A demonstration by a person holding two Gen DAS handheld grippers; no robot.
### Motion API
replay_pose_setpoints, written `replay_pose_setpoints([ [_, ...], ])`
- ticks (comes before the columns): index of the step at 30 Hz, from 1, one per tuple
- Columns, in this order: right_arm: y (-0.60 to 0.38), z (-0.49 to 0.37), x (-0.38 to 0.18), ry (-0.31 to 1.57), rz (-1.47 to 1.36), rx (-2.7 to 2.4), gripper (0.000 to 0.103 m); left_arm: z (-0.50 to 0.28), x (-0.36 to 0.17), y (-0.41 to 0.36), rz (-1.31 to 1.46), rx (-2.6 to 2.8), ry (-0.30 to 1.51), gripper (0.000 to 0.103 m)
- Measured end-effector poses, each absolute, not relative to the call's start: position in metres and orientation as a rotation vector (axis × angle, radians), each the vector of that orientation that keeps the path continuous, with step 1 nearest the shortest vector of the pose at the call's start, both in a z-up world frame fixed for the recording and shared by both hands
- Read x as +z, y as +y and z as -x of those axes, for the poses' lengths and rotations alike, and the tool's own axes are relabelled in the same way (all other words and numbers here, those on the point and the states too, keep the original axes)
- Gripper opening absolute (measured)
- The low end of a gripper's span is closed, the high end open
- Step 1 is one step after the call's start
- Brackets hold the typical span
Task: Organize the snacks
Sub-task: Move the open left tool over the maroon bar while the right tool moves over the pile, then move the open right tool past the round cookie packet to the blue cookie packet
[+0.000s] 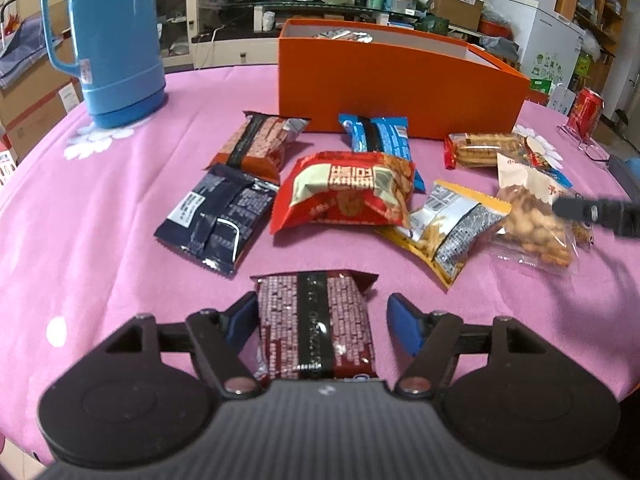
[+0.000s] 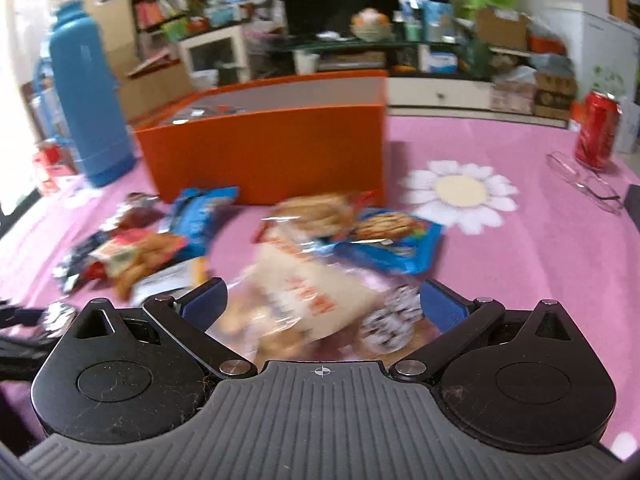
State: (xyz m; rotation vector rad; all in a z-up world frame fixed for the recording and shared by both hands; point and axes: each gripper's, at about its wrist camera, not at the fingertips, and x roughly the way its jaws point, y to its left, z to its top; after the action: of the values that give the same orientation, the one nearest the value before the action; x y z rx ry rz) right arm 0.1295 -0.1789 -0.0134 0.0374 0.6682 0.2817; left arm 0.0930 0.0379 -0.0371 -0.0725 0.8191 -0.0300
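Both stand wide apart: the left hand-held gripper straddles a maroon packet and the right hand-held gripper a clear bag, each holding nothing, seemingly poised to carry them to the orange box.

The orange box stands at the far side of the bench, like a wall behind the snacks. The tall blue flask blocks the far left. Snack packets crowd the middle, and the red peanut bag sits puffed up among them. On the right, bare pink cloth lies between the box and the red can, with glasses lying beside the can.
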Motion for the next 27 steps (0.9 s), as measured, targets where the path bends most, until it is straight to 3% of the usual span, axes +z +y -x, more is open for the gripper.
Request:
replay_pose_setpoints([
  [10, -0.156, -0.15, -0.031, 0.823, -0.198, 0.315, 0.095, -0.098, -0.038, 0.043, 0.137, -0.072, 0.825, 0.091],
  [16, -0.134, -0.152, -0.046, 0.827, 0.024, 0.215, 0.094, -0.097, -0.037, 0.056, 0.205, -0.062, 0.827, 0.092],
  [23, -0.166, -0.139, -0.042, 0.849, -0.031, 0.142, 0.094, -0.096, -0.036, 0.061, 0.236, -0.054, 0.826, 0.092],
  [27, -0.167, -0.127, -0.02, 0.742, -0.054, 0.204, 0.094, -0.097, -0.037, 0.055, 0.198, -0.05, 0.829, 0.096],
])
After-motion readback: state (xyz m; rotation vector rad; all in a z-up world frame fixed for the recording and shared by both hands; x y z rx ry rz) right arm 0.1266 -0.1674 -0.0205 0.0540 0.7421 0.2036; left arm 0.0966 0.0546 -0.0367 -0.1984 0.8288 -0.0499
